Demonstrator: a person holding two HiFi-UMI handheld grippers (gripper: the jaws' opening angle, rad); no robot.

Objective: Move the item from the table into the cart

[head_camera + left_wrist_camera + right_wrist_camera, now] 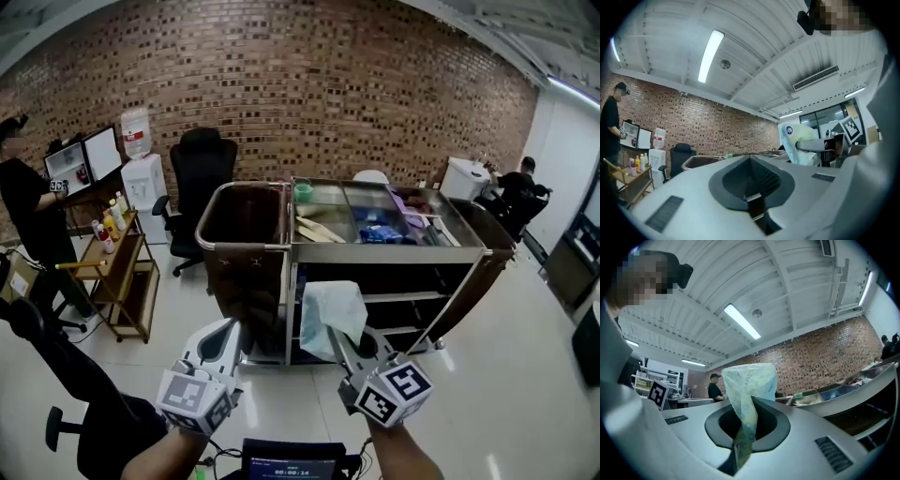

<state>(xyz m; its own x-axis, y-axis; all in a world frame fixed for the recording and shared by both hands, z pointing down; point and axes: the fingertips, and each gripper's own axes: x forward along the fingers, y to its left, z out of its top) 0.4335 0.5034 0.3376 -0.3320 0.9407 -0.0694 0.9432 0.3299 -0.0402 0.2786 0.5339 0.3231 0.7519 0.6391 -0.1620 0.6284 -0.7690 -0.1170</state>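
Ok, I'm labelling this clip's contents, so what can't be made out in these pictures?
Packet in the right gripper: its print is crumpled and too small, every view.
Cart tray contents: too small in the head view.
Cart's lower shelves: partly behind the packet, head view.
The table: in no view.

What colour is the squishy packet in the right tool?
The packet is pale bluish-white with faint yellow-green speckles; the right gripper view shows it best.
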